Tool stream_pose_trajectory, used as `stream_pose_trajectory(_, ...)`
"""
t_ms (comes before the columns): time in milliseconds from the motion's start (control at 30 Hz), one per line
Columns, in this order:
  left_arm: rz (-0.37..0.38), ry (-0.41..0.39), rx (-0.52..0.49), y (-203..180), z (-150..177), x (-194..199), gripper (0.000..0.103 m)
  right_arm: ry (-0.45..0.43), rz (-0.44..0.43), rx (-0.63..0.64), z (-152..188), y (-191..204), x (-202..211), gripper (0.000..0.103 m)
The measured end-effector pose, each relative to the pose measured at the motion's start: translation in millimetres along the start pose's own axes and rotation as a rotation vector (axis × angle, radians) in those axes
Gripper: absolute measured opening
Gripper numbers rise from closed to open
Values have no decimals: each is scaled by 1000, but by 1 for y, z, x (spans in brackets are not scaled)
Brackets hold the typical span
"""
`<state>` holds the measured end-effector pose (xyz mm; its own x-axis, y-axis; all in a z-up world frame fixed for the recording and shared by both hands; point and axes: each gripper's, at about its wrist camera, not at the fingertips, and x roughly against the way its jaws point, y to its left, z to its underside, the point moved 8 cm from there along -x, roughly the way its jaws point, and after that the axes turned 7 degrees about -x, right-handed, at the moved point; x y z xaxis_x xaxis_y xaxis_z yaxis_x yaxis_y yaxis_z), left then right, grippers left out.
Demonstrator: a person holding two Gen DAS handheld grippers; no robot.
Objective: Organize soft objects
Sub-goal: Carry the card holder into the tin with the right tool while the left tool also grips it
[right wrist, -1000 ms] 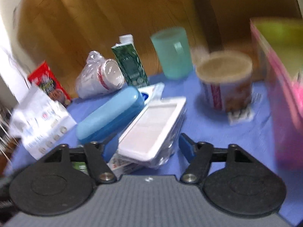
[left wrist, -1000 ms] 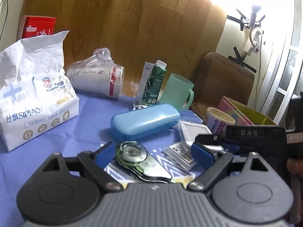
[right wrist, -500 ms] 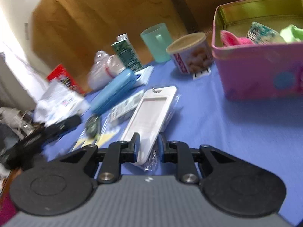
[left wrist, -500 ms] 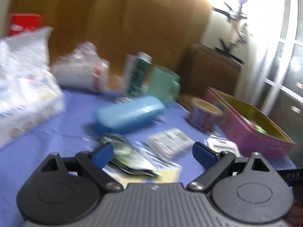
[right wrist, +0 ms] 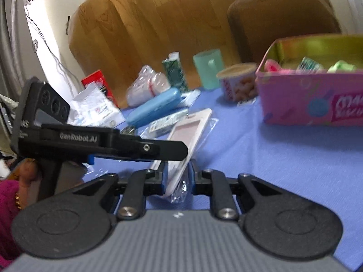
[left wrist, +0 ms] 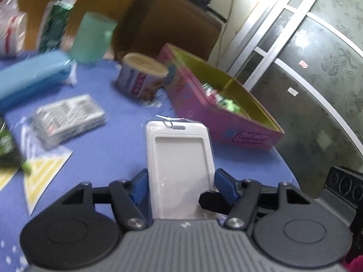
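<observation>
A white card holder in a clear plastic sleeve [left wrist: 180, 167] [right wrist: 189, 133] is lifted off the blue tablecloth. My right gripper [right wrist: 178, 175] is shut on its near end. My left gripper [left wrist: 180, 181] has a blue pad on each side of the same holder, close to its edges; I cannot tell whether they touch it. The left gripper's body [right wrist: 99, 142] shows in the right wrist view, lying over the holder. A pink tin box [left wrist: 217, 115] [right wrist: 313, 95] with small items inside stands open beyond.
On the blue tablecloth [right wrist: 283, 158] lie a blue glasses case [right wrist: 154, 107], a flat grey packet [left wrist: 68, 115], a snack cup [left wrist: 143, 77], a teal mug [left wrist: 93, 38], a green carton [right wrist: 174, 72], a tissue pack [right wrist: 95, 108] and a yellow-striped paper [left wrist: 43, 172]. The table edge is at the right.
My right gripper closed on the card holder and lifted it toward the pink box. My left gripper swung right from the tape dispenser and now straddles the holder.
</observation>
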<state>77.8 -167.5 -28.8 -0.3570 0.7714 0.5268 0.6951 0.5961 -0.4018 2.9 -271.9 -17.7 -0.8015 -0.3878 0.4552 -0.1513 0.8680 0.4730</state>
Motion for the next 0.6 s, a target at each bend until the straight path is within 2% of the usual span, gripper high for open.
stream_pose_trajectory(133,12,-30,-72,-26,-35,-15,63,-109,32,9,-24,-12,16,21)
stream_pose_trajectory(333,36,-64,-208,-82,-94,-64,65,-283,167,18,-72,-51,44,21)
stream_pose_trajectory(500,27,-80,-305,-124,-124,-119,69,-377,267,-14,-103,-99,61,21)
stream_pose_trajectory(600,16,-57,-317,-136,-131,-152,73,-399,333,-51,-116,-130,61,21)
